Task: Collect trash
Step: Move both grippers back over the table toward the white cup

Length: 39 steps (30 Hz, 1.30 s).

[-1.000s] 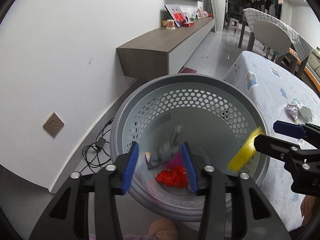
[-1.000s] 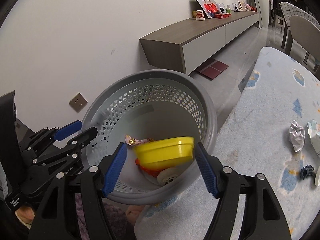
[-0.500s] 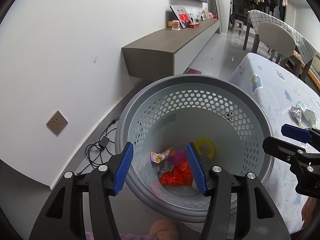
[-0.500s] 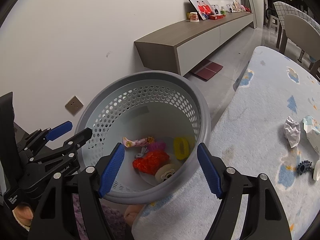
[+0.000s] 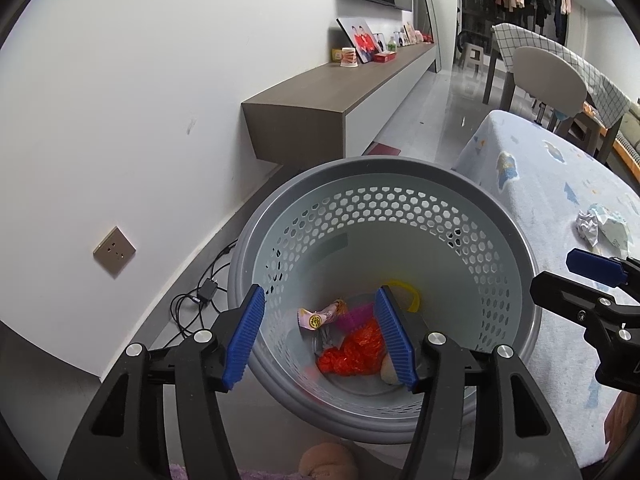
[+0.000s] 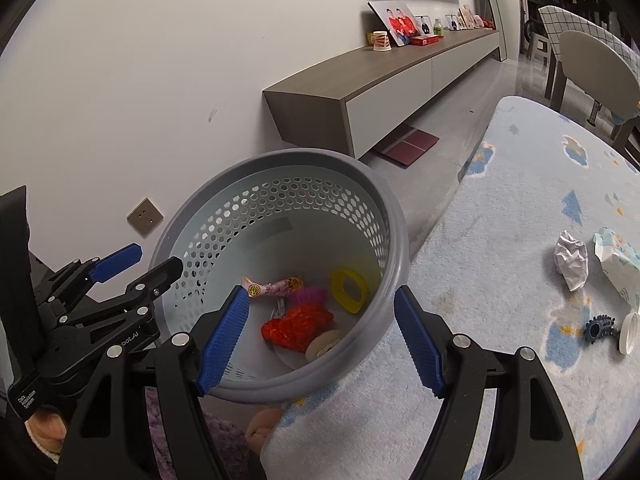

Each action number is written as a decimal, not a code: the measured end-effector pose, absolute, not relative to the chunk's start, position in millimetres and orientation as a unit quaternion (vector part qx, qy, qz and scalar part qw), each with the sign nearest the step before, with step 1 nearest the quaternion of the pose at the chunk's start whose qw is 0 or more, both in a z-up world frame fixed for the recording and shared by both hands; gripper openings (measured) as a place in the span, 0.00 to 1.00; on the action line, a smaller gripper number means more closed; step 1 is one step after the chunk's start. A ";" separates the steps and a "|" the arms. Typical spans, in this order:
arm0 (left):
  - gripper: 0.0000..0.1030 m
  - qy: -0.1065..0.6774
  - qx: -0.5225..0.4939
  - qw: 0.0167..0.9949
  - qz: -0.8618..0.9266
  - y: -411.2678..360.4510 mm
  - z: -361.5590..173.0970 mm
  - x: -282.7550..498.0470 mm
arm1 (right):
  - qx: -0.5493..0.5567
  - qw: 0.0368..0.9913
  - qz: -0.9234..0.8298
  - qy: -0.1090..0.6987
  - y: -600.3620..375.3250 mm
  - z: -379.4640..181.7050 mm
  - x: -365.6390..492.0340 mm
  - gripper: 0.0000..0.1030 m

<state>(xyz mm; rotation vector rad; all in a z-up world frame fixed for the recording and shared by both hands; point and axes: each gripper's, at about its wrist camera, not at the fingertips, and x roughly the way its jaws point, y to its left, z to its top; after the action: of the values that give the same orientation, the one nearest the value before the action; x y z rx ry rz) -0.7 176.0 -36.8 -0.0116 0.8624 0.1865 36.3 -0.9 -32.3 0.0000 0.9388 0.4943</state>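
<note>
Dropped from the right hand-held gripper, the yellow ring that sat between its blue pads a second ago now lies at the bottom of the grey perforated basket, and those jaws stand wide apart with nothing in them, poised over the basket's near rim. Beside the ring in the basket lie a pink wrapper, a crumpled red bag and a pale round piece. Over the same basket hangs the left hand-held gripper; its jaws have just been opening, they are parted and nothing is between them. More trash remains on the surface, which is covered by a pale blue patterned cloth just right of the basket: a crumpled white paper, a crumpled printed wrapper, a small dark toothed piece and a white cap at the right edge.
</note>
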 end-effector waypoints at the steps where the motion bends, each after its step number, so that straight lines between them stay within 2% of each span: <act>1: 0.56 0.416 -0.005 0.905 0.090 175.7 -35.9 -0.9 | 0.002 0.864 0.234 0.447 -2.6 -31.4 35.9 0.70; 18: 0.65 0.390 -0.001 0.918 0.063 155.2 -22.1 -9.6 | 0.028 0.879 0.183 0.439 -47.9 -26.5 10.5 0.70; 27: 0.70 0.381 0.003 0.924 0.030 127.6 -16.7 -17.6 | 0.072 0.885 0.112 0.446 -111.8 -33.2 -15.5 0.70; 39: 0.70 0.375 0.017 0.926 -0.040 66.7 -11.8 -24.4 | 0.097 0.888 0.015 0.450 -200.6 -41.4 -29.7 0.70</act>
<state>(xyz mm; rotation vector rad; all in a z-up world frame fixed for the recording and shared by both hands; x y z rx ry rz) -24.4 66.7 -11.8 0.0357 0.7697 -0.0830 -29.7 -200.6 -41.4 0.2013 0.9357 0.0311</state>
